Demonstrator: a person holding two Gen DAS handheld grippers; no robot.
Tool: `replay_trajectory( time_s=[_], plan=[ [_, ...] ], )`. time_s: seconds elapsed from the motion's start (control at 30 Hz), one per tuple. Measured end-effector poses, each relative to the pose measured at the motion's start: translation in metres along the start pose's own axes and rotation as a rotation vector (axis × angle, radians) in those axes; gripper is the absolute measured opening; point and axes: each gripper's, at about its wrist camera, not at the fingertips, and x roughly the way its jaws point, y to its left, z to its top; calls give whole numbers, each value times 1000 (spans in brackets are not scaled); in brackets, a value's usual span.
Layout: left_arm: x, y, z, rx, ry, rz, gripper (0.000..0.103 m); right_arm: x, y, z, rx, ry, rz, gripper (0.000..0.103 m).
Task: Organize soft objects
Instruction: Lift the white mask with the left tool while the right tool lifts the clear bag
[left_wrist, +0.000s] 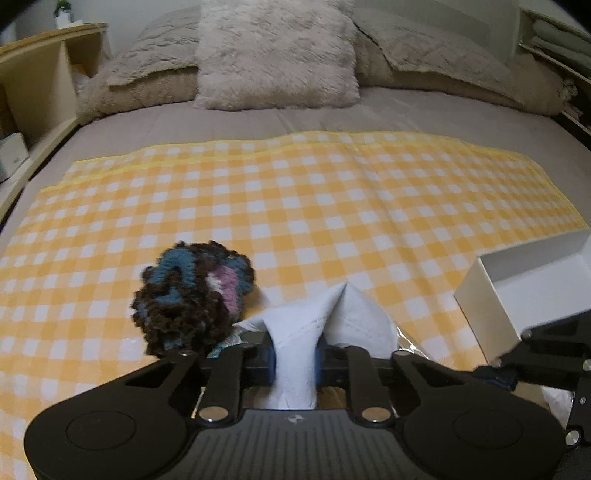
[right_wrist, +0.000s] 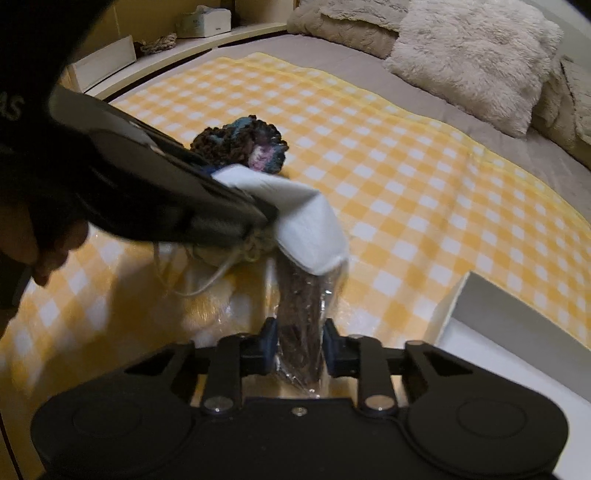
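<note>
My left gripper (left_wrist: 294, 360) is shut on a white face mask (left_wrist: 332, 317), held just above the yellow checked cloth (left_wrist: 314, 206). The mask also shows in the right wrist view (right_wrist: 303, 221), sticking out from the left gripper (right_wrist: 258, 206). My right gripper (right_wrist: 300, 349) is shut on a brown item wrapped in clear plastic (right_wrist: 301, 314), under the mask. A dark crocheted yarn piece (left_wrist: 192, 295) with blue and pink patches lies on the cloth left of the mask; it also shows in the right wrist view (right_wrist: 240, 144).
A white open box (left_wrist: 524, 291) stands at the right on the cloth, also seen in the right wrist view (right_wrist: 517, 325). Fluffy pillows (left_wrist: 277, 55) line the head of the bed. Wooden shelves (left_wrist: 40, 81) stand at the left. Mask loops (right_wrist: 207, 280) hang below.
</note>
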Motion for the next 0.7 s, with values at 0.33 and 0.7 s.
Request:
replay_trajectory(
  time_s=[0.33,0.7],
  plan=[
    [-42,15,-2,-100,-98,40,11,-30,1,-3,17,-52,-26,17],
    [-96,18,-13,-149,-193,32,11,-74,1,-5,60,-144,-64,17]
  ],
)
